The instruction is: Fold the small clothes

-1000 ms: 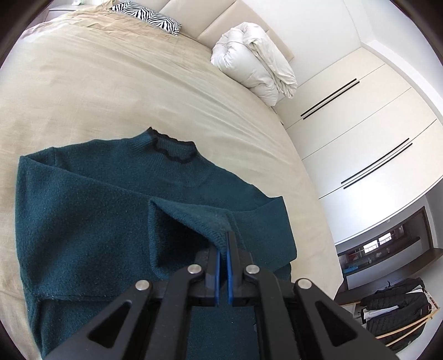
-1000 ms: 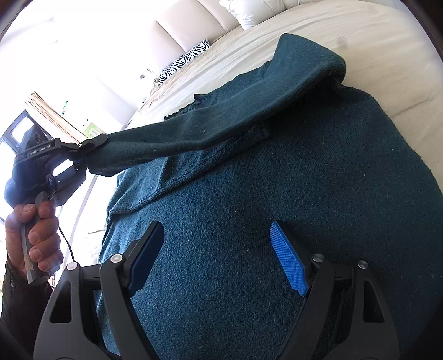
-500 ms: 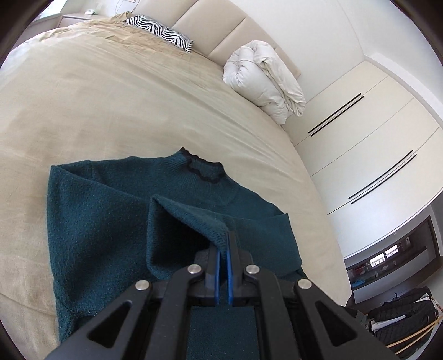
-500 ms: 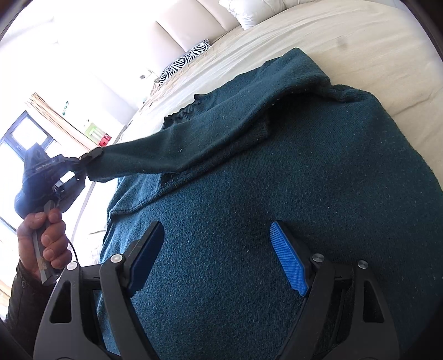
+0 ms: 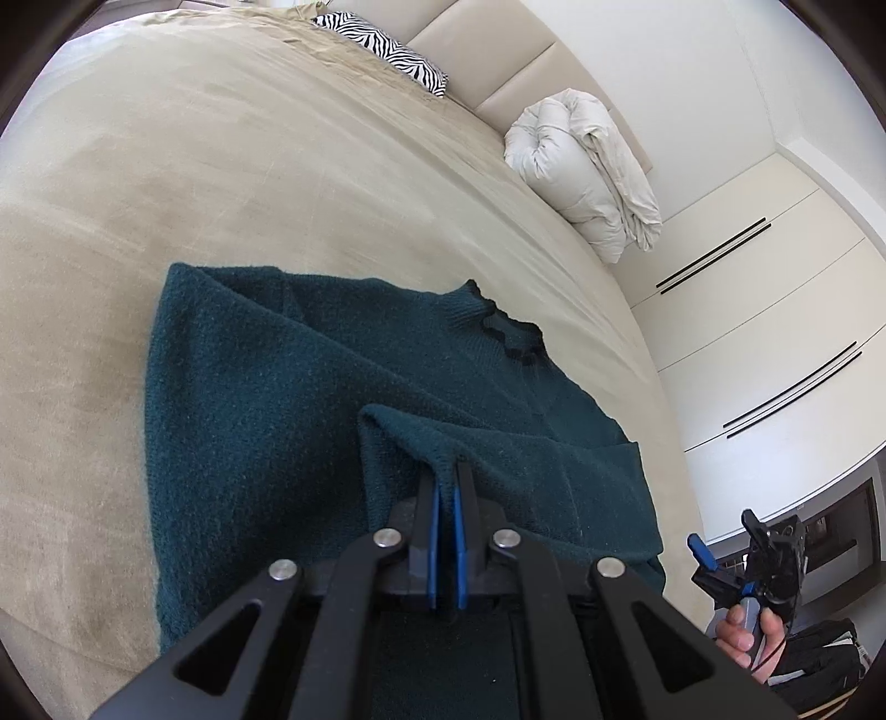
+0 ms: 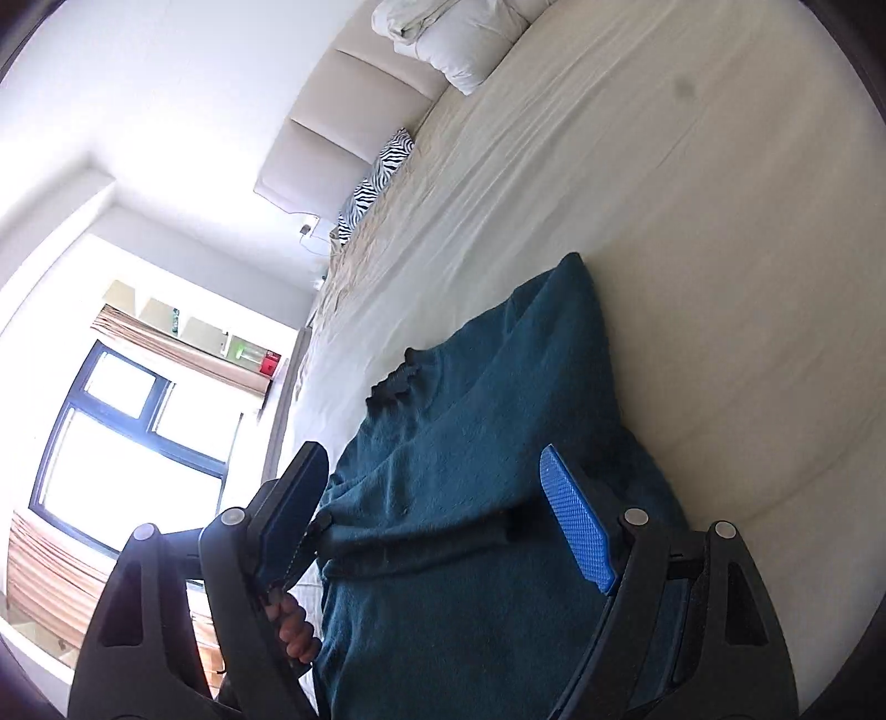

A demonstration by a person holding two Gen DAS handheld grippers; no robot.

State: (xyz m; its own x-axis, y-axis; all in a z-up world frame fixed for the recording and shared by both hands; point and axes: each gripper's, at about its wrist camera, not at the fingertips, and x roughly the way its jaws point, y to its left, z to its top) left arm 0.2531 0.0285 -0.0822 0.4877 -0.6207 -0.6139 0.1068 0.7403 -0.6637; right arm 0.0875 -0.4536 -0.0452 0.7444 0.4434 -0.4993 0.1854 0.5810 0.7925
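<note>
Item: teal knit sweater, dark scalloped trim at the collar, lying flat on the beige bed near its front edge, body spread, collar toward the headboard. One sleeve end is drawn across the sweater's body and raised off it in a peak. Left gripper: blue-padded jaws closed tight on that sleeve end, above the sweater's lower middle. Right gripper: jaws spread wide, nothing between the pads, held over the sweater's hem side and tilted; in the left wrist view it shows beyond the sweater's right edge, off the bed, with a hand on its handle. Beyond the sweater's collar: folded white duvet and zebra-print pillow by the padded headboard. White wardrobe doors stand to the right of the sweater, past the bed's edge.
</note>
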